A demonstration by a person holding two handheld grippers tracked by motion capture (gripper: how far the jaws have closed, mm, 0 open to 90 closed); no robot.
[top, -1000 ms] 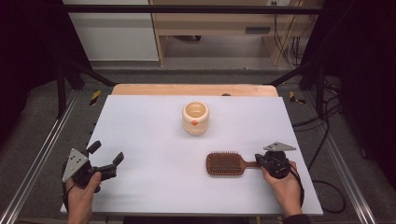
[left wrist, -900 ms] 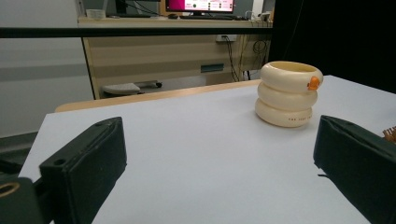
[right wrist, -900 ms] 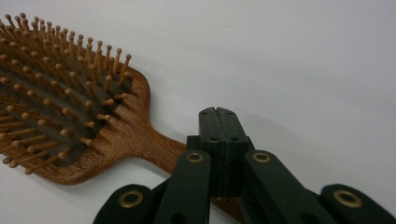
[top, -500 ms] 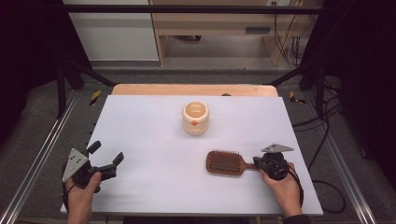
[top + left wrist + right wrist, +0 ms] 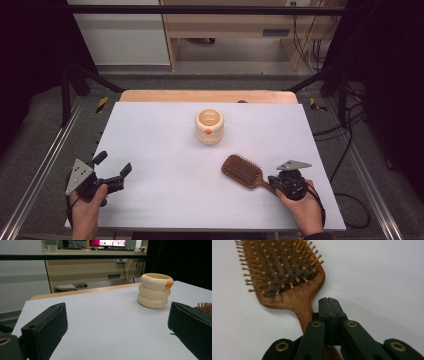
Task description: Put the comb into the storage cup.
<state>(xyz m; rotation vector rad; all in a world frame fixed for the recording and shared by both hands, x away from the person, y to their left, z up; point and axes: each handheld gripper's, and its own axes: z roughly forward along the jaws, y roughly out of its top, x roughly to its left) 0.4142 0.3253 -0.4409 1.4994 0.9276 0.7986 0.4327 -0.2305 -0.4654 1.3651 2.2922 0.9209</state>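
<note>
From above, my right tool [image 5: 274, 180] meets the handle of the brown wooden paddle hairbrush [image 5: 242, 170], bristles up, near the white bench [image 5: 160, 145] edge. My left tool [image 5: 117, 327] gapes empty toward the cream ringed cup [image 5: 155, 290]. My right tool's view: pads pressed shut beside the handle (not gripping).

One bench [image 5: 150, 130] carries the things, a white top with one strip of bare wood along its far edge.

One cup [image 5: 209, 126] stands on it, cream-coloured and ribbed in three stacked rings, with one small orange knob on its side.

One hairbrush [image 5: 243, 171] lies nearer the person than the cup, wooden, with one handle and many wooden bristles.

Two grippers are there: one left gripper [image 5: 112, 170], well apart from the cup, and one right gripper [image 5: 273, 182] at the hairbrush handle. Each has two black jaws and one grey three-cornered plate.

Two hands show, one per gripper.
</note>
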